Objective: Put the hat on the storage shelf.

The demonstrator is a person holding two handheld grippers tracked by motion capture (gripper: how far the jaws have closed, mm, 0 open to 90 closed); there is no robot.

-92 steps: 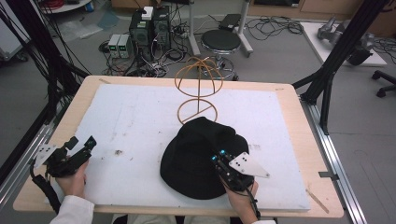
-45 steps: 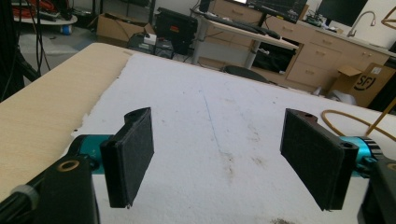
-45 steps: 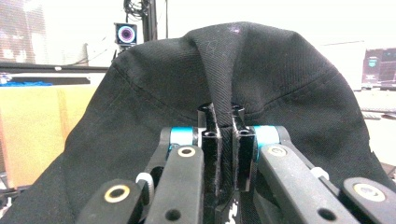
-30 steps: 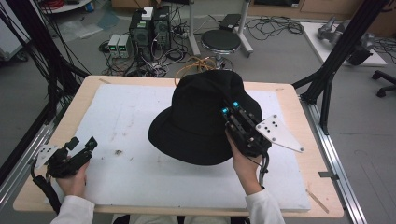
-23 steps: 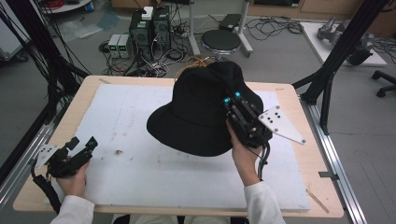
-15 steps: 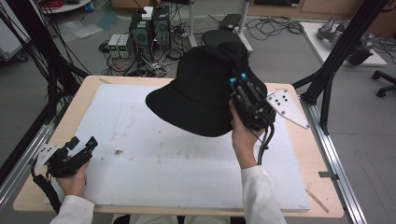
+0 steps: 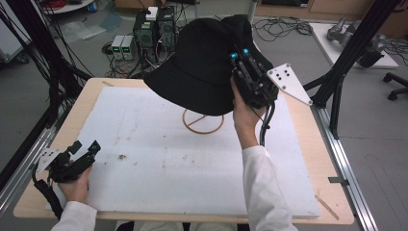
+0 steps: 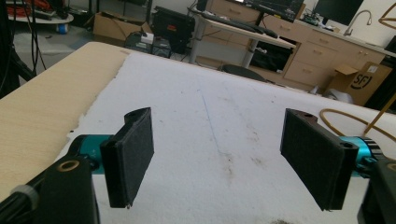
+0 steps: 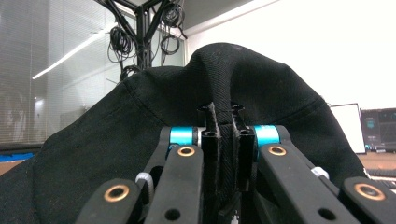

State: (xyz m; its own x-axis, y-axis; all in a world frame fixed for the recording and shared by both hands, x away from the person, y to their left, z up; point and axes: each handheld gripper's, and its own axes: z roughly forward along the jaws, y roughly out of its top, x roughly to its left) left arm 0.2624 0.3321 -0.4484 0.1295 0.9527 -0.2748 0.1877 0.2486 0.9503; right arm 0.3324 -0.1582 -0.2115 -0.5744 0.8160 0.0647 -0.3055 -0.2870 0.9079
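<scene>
1. The right gripper (image 7: pixel 239 60) is raised high over the far side of the table, its jaws pinched tight on a fold of a black bucket hat (image 7: pixel 204 62).
2. In the right gripper view the two pads are pressed together with a ridge of the hat's fabric (image 9: pixel 224 93) squeezed between them, and the cloth rises above and spreads to both sides of the right gripper (image 9: pixel 223 140).
3. The hat hangs in the air, clear of the table, with its brim drooping toward the left of the high view.
4. Directly below the hat, a tan wire hat stand (image 7: pixel 203 121) rests on the white foam mat (image 7: pixel 159 159); its round base ring is visible and the upper part is hidden behind the hat.
5. The left gripper (image 7: pixel 84 149) rests low at the near left corner of the mat, held in the person's left hand (image 7: pixel 77 185).
6. In the left gripper view its jaws stand wide apart with nothing between them, just bare mat (image 8: pixel 210 130) ahead of the left gripper (image 8: pixel 219 158).
7. The stand's ring (image 8: pixel 355 123) appears at the right edge of that view, well apart from the left gripper.
</scene>
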